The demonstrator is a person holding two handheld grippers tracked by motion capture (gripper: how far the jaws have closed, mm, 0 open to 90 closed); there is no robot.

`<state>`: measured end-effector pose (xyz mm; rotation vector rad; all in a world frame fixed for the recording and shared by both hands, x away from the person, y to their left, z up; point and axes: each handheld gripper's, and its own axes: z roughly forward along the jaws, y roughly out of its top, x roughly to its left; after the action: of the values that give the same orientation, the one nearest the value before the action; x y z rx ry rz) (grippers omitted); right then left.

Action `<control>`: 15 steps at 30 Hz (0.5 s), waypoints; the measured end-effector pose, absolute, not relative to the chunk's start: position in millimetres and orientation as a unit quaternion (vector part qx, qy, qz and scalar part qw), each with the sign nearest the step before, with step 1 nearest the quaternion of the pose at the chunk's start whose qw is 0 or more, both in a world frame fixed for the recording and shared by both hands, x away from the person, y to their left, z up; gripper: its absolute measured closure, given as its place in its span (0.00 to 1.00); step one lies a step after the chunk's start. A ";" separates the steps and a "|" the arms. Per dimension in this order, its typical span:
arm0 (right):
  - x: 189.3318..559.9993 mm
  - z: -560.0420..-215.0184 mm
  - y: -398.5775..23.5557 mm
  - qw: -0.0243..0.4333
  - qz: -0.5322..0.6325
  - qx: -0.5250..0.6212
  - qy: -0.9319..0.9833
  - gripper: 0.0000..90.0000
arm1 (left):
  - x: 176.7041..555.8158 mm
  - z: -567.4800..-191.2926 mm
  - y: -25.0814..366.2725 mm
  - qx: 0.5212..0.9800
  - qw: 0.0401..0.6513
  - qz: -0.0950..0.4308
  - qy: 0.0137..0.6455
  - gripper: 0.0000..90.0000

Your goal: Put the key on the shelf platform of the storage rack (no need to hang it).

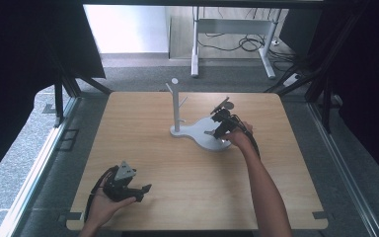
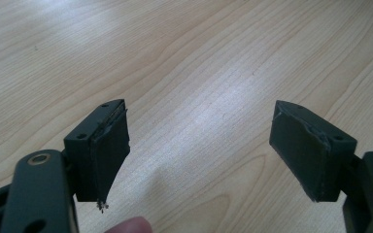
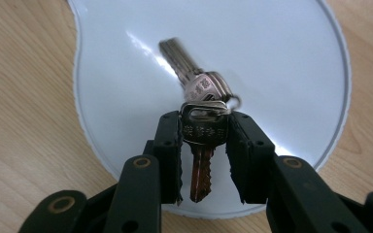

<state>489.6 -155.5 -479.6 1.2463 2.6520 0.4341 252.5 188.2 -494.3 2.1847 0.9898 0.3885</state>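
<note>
My left gripper sits nearest me, low on the table and well short of the stand, off to its left. Its jaws are spread wide with nothing between them; in the left gripper view I see bare wood grain through the gap, and one of my fingertips pokes in at the bottom edge.

Farther out, my right gripper is over the stand's white base, on the side away from the post. Its jaws are clenched on the keys: the pads pinch the head of one key from both sides, and that key's toothed blade points back between the jaws toward me. A second key fans out ahead of the jaws over the base, joined to the first at a ring by the heads. That far key is a bit blurred, so I can't tell whether its tip touches the base or hangs just above it.

In the high view my right hand rests at the near right rim of the base, with the gripper angled toward the post. The post rises from the left end of the base, with short pegs branching off it.
</note>
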 end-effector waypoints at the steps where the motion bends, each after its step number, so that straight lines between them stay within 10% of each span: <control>1: 489.6 -481.8 -156.2 0.089 0.145 0.421 0.891 0.76 | 252.7 -494.7 188.1 0.843 0.348 0.149 0.381 0.25; 15: 488.0 -492.2 -156.4 0.094 0.144 0.419 0.891 0.73 | 252.6 -495.3 186.8 0.845 0.347 0.149 0.380 0.25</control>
<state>488.0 -156.4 -492.2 1.2433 2.6435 0.4273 252.6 186.8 -495.3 2.1914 0.9856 0.3867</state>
